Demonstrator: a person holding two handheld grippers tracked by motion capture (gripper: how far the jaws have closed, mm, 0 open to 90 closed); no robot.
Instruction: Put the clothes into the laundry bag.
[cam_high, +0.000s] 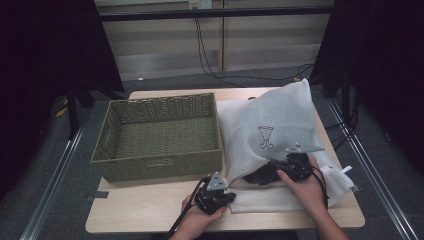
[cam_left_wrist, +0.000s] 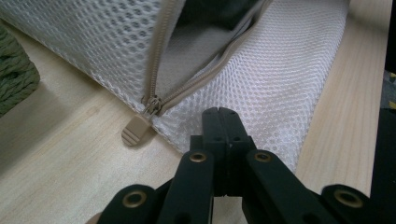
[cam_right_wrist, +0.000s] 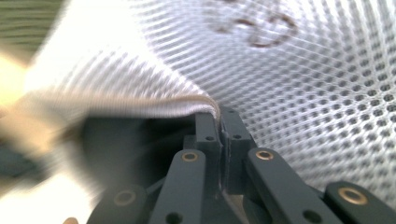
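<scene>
Here, white mesh bag (cam_high: 272, 135) lies on table (cam_high: 150, 210), just right of green wicker basket (cam_high: 157, 137). Bag's zipper (cam_left_wrist: 156, 70) is open, tan pull tab (cam_left_wrist: 135, 129) rests on wood. Right gripper (cam_right_wrist: 219, 116) has jaws clamped on bag's zipper edge, lifting it. Left gripper (cam_left_wrist: 223, 116) has jaws closed at bag's near corner; whether mesh is pinched, cannot tell. Dark thing (cam_high: 260, 176) visible in opening.

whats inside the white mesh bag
Something dark shows through the open zipper of the white mesh bag; the mesh hides what it is and anything deeper.
</scene>
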